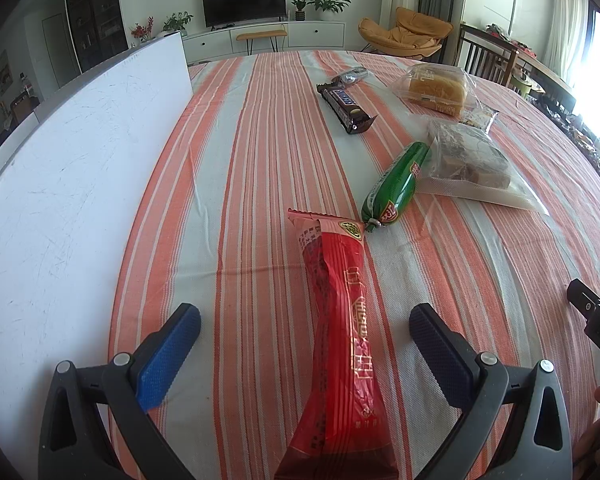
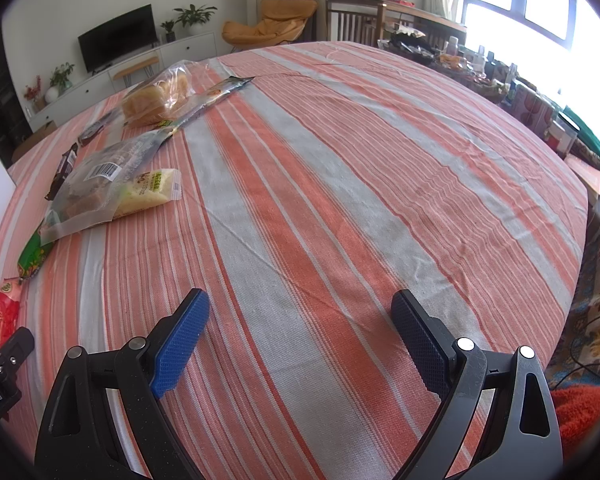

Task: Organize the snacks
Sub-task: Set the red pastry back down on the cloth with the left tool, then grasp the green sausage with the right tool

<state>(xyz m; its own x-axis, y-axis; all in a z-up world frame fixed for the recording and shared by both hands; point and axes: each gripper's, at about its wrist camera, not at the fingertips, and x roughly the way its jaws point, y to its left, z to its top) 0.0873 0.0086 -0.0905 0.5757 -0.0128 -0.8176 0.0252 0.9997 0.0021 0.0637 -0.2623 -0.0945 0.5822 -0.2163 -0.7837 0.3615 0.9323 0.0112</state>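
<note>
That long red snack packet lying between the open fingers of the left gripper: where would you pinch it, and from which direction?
Pinch the long red foil snack packet across its narrow middle, coming straight down from above. It lies flat on the striped orange-and-white tablecloth, lengthwise along the left gripper, whose open jaws already straddle it. The flat crimped far end looks likelier to slip.

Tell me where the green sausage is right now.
In the left wrist view, the green sausage lies on the striped tablecloth, right of centre, between the red packet and the clear bag of brown snacks.
</note>
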